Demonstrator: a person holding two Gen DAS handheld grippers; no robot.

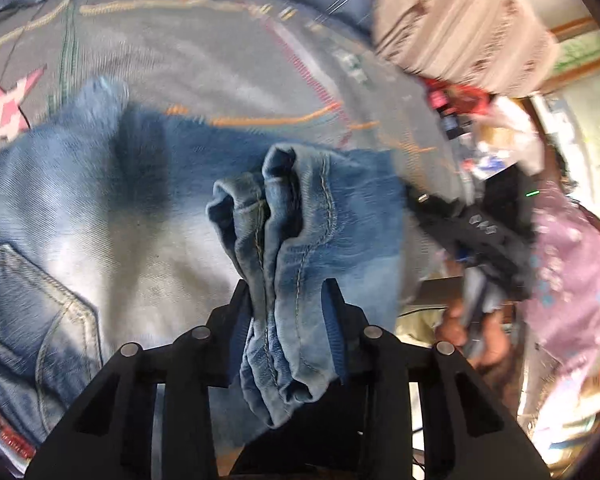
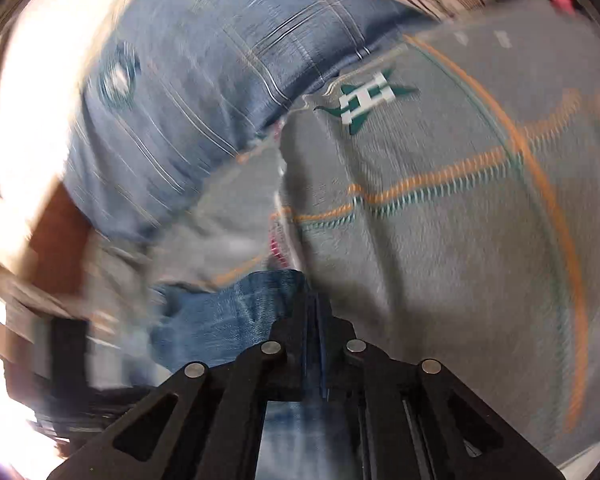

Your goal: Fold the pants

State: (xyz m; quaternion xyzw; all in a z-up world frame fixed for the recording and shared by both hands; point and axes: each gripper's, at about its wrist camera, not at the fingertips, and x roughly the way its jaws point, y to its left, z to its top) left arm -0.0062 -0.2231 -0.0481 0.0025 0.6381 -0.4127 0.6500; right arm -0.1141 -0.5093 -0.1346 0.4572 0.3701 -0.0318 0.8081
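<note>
The blue denim pants (image 1: 100, 208) lie spread on a grey blanket (image 1: 220, 64) with orange stitched lines, back pocket at near left. The left gripper (image 1: 288, 300) has its jaws clamped on a bunched fold of them. The right gripper (image 2: 314, 312) has its jaws pressed together on a thin denim edge, with a blue striped pillow (image 2: 204, 80) beyond at far left

Bed w/ grey bedspread (image 1: 220, 64), orange & green stitched lines, pink star motif at left edge, green/white motif in right wrist view. Jeans (image 1: 80, 200) lie spread on it, back pocket up. Blue striped pillow (image 2: 188, 92) at the far edge, touching bedspread.
</note>
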